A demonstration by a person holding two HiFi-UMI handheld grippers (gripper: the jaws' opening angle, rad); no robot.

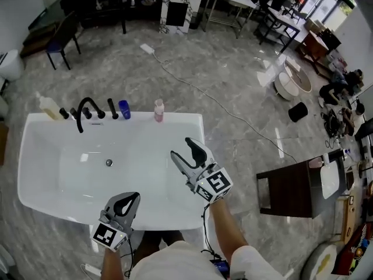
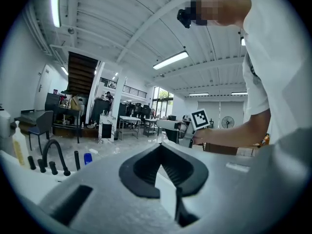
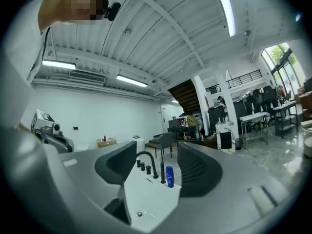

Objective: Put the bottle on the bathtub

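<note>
The pink bottle stands upright on the far rim of the bathtub, to the right of the centre and clear of both grippers. On the same rim, further left, stand a blue bottle just right of the black faucet and a yellow bottle near the far left corner. All three are apart from one another. The tub is white, with a round drain in its floor.

The left gripper is over the near rim of the tub, held by the person's left hand. In the left gripper view its jaws are together at the tips, with nothing between them. That view also shows the faucet, the blue bottle and the yellow bottle off to the left, well away.

The right gripper is over the near right part of the tub, higher in the head view than the left one. Its jaws stand wide apart and hold nothing. The right gripper view looks through the gap along the tub, where the faucet, the blue bottle and the drain show far off, none of them touched.

The tub sits on a grey marble floor. A white cable runs across it beyond the tub, and a dark cabinet stands to the right.
</note>
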